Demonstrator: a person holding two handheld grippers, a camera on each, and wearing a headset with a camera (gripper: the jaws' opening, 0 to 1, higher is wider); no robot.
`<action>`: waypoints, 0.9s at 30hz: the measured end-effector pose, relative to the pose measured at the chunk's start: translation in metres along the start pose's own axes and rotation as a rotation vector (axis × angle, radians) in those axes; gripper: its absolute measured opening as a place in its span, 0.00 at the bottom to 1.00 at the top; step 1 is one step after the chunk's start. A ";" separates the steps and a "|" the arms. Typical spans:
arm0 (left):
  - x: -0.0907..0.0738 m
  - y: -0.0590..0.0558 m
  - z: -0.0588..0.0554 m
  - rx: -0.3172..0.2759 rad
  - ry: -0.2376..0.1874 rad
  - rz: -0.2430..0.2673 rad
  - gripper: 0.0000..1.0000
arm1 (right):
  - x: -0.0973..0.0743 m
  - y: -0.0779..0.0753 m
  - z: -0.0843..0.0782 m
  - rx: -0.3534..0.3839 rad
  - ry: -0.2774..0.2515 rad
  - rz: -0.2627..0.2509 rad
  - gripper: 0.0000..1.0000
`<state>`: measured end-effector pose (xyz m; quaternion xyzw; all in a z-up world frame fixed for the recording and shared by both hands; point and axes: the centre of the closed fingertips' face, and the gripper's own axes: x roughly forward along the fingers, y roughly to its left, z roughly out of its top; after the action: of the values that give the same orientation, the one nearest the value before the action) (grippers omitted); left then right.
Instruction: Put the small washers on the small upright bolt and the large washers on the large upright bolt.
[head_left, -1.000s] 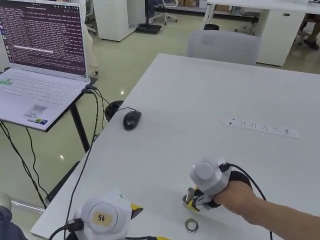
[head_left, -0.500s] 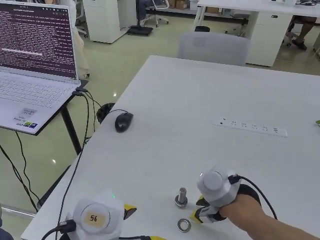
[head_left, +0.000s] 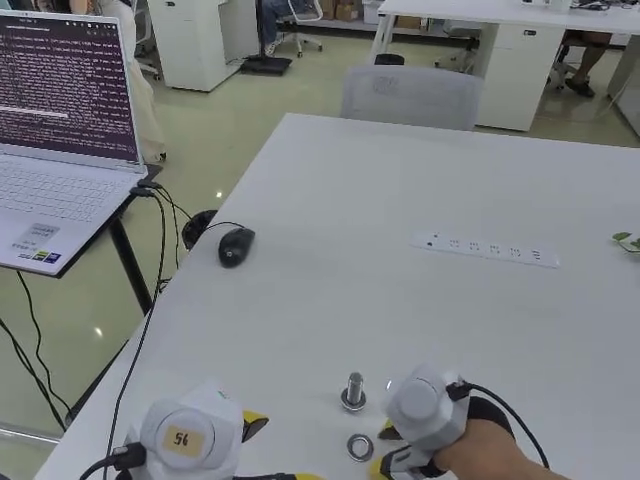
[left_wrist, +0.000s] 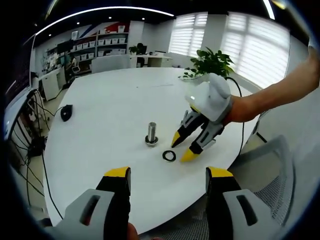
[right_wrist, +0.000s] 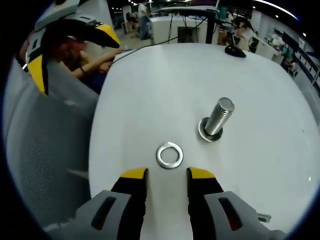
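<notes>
Down by the near edge of the white table (head_left: 420, 180), one bolt (head_left: 353, 390) stood upright, threads up, with a ring-like collar at its foot. Whether that was a washer seated there or the bolt's own base could not be told. A single washer (right_wrist: 169, 155) lay flat on the table, closer to the near edge than the bolt, just beside it and not touching. The right gripper (right_wrist: 167, 174) pointed straight at that washer, low over the table, its yellow-tipped jaws a little apart and holding nothing. The washer sat just ahead of the tips, not between them. In the left gripper view those tips angled down right next to the washer, with the person's hand (head_left: 480, 455) wrapped behind. The left gripper (left_wrist: 169, 175) hovered at the near edge, left of the bolt, jaws spread wide and empty, well apart from bolt and washer. Farther up, a black mouse (head_left: 234, 246) rested near the left edge, a white power strip (head_left: 485, 250) lay toward the right edge, a grey chair (head_left: 410, 95) stood at the far edge, and an open laptop (head_left: 60, 130) sat on a stand off the left side
</notes>
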<state>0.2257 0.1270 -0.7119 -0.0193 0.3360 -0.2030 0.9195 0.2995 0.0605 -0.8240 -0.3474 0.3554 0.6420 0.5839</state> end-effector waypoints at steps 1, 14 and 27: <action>0.000 0.000 0.000 0.000 0.000 0.000 0.60 | 0.001 0.000 0.001 -0.001 -0.001 0.000 0.33; 0.000 -0.003 0.002 0.005 0.000 -0.004 0.60 | 0.009 0.001 0.013 -0.155 0.028 0.030 0.34; 0.001 -0.005 0.002 0.010 0.004 -0.006 0.60 | 0.009 -0.001 0.015 -0.185 0.014 0.047 0.24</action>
<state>0.2254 0.1221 -0.7103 -0.0154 0.3368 -0.2076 0.9183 0.2996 0.0784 -0.8244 -0.3960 0.3066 0.6832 0.5315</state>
